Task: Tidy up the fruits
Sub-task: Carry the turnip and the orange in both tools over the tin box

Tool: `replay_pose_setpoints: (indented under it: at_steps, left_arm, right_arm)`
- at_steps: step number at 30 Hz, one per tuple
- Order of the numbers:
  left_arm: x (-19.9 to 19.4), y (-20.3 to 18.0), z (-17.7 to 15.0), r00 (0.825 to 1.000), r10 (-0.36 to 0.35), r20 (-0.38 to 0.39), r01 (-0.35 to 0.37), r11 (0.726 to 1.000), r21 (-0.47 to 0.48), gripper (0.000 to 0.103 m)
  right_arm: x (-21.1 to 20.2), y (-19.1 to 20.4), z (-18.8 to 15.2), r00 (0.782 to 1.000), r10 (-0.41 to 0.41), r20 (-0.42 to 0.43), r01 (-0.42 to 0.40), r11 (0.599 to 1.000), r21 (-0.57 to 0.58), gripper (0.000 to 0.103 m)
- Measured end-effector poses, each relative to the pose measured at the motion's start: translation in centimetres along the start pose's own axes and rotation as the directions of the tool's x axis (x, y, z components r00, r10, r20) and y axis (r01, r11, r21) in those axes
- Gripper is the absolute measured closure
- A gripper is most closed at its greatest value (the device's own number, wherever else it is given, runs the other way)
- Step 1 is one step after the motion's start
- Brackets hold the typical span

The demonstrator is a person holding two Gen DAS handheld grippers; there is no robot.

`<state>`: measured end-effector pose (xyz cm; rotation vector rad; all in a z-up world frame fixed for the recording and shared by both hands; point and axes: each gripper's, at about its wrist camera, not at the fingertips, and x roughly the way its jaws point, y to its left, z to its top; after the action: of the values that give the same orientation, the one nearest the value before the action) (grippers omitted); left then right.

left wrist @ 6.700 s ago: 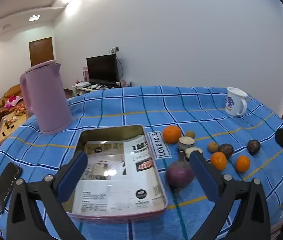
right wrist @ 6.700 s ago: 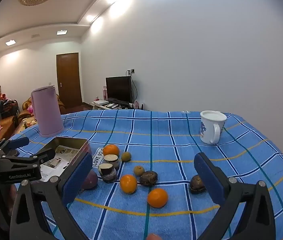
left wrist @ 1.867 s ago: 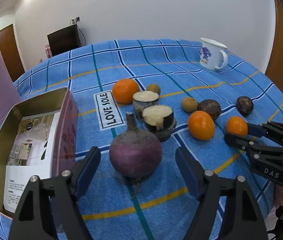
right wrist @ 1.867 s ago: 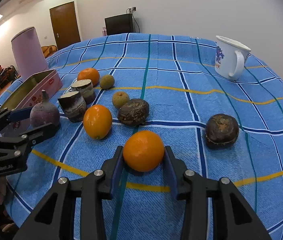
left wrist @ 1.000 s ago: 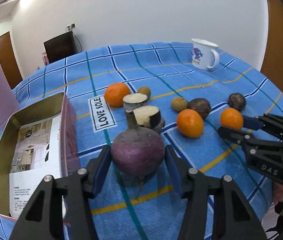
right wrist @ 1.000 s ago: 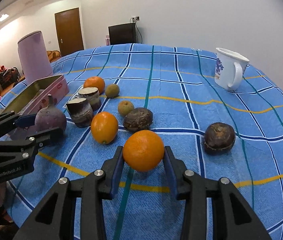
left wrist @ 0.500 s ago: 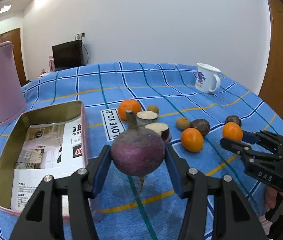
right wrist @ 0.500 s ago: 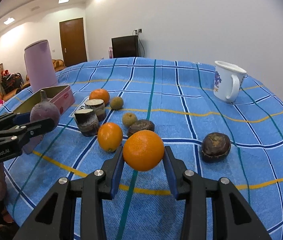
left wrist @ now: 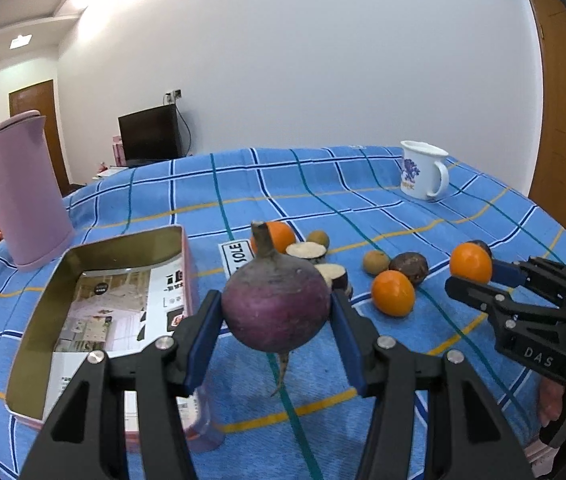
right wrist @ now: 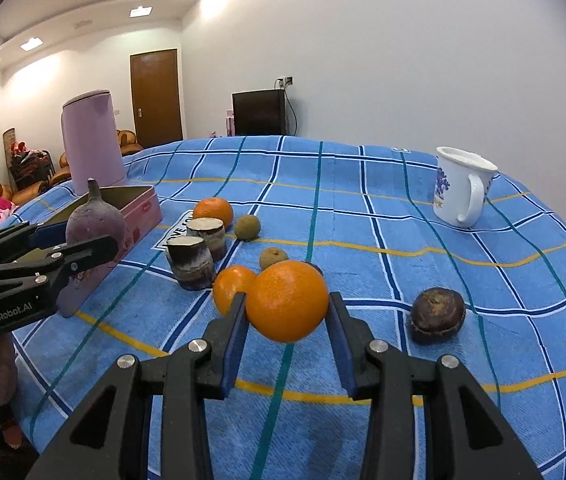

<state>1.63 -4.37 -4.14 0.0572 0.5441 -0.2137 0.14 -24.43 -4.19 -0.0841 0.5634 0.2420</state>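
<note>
Right wrist — orange (right wrist: 287, 300) btwn gripper (right wrist: 287, 322) pads

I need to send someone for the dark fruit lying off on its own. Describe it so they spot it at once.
Start at the white mug on the blue checked tablecloth. Come toward the near edge to the dark brown wrinkled fruit, right of the orange held in the right gripper. Unlike the clustered oranges and cut pieces, it lies alone.

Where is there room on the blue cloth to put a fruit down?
Bare cloth lies between the white mug and the pink kettle, and near the front edge by the dark wrinkled fruit. The tin box holds only paper. It is crowded around the cut pieces.
</note>
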Motion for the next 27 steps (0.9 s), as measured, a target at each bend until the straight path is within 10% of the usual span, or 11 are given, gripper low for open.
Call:
replay_pose_setpoints:
  at_steps: [27]
  left_arm:
    - [-1.4,3.2,0.4,0.997,0.07,0.033,-0.068,0.996,-0.056,0.048]
  right_arm:
    - [0.6,5.1,3.5,0.996,0.09,0.029,-0.088,0.993,-0.084,0.062]
